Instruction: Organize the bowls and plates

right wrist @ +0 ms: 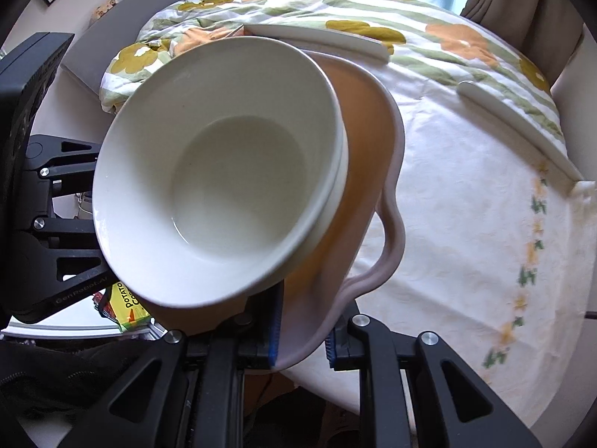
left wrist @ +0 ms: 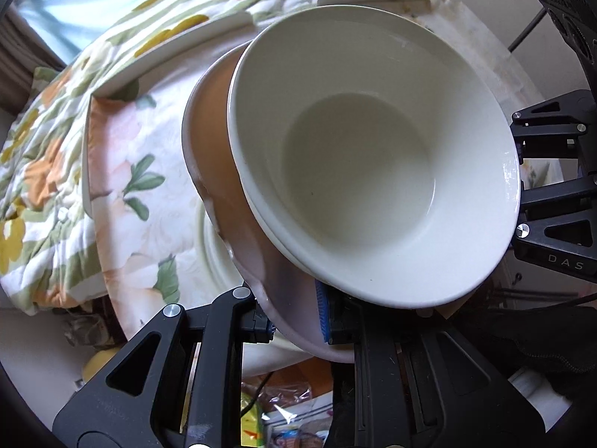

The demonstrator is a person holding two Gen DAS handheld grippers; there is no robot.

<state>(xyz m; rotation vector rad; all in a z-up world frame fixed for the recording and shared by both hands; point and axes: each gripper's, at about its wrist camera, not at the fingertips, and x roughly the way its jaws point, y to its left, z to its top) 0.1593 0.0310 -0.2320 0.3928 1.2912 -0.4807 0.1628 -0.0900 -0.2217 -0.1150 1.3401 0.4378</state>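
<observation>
A pink tray-like plate with an orange inside [left wrist: 216,171] [right wrist: 369,171] carries two stacked white bowls [left wrist: 373,156] [right wrist: 224,171]. It is tilted above the table. My left gripper [left wrist: 294,321] is shut on the plate's near rim, with blue pads on either side. My right gripper [right wrist: 302,339] is shut on the opposite rim. Each gripper shows in the other's view, the right one [left wrist: 552,201] at the right edge and the left one [right wrist: 52,231] at the left edge.
A round table with a white floral cloth [right wrist: 466,224] [left wrist: 149,171] lies below. Flat white plates [right wrist: 321,37] [right wrist: 522,123] [left wrist: 179,48] rest on a flowered quilt [right wrist: 410,26] at the back. A snack packet [right wrist: 127,306] sits low at left.
</observation>
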